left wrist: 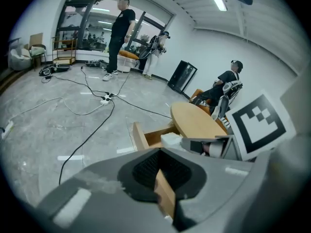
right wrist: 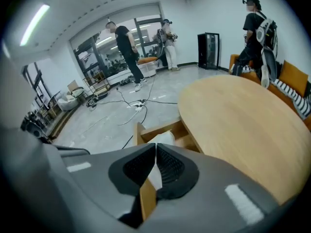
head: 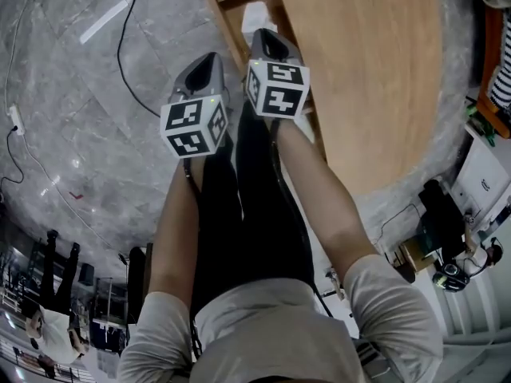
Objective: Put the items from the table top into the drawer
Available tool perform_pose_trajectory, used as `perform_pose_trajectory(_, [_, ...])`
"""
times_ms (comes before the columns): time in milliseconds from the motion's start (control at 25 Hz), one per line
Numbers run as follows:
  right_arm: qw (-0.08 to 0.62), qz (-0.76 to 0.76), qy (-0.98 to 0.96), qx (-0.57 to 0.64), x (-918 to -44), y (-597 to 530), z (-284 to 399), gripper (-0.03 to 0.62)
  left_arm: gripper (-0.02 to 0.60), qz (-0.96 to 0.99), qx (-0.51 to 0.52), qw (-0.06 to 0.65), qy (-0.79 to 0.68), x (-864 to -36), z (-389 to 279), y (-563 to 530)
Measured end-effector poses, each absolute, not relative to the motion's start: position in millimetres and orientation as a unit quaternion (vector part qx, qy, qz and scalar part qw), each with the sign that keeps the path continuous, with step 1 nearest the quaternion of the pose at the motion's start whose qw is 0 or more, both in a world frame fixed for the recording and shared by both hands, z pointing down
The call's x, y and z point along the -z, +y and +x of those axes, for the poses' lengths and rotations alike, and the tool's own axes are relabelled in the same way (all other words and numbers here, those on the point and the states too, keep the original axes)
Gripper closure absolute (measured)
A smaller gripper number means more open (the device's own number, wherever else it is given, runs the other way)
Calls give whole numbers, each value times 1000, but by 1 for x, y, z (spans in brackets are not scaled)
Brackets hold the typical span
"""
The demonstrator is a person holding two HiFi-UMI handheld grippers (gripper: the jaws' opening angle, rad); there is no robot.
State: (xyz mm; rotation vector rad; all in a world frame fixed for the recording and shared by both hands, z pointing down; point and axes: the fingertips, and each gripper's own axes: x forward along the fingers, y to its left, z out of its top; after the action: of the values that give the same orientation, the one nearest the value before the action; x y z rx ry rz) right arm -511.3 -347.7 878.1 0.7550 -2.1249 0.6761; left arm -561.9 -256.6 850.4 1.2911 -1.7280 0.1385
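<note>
The white item lies inside the open drawer, at 12 o'clock in the head view. The round table top at 2 o'clock is bare, so loading appears complete. The drawer projects from under the table edge, and its wooden front panel runs toward the operator. The left gripper and right gripper sit side by side directly over this panel, angled downward. Each gripper view shows the pads closed together with nothing clamped; the panel edge shows through the slit beneath them. This alignment suits pushing the drawer closed. Cables cross the floor at 10 o'clock.
</note>
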Motion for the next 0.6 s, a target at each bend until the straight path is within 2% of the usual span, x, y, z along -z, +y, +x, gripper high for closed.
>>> perform_pose_trajectory(600, [364,302,-830,-296,-908,-357,-555,576,561,513,-56,493,-701,-866,-572,-257])
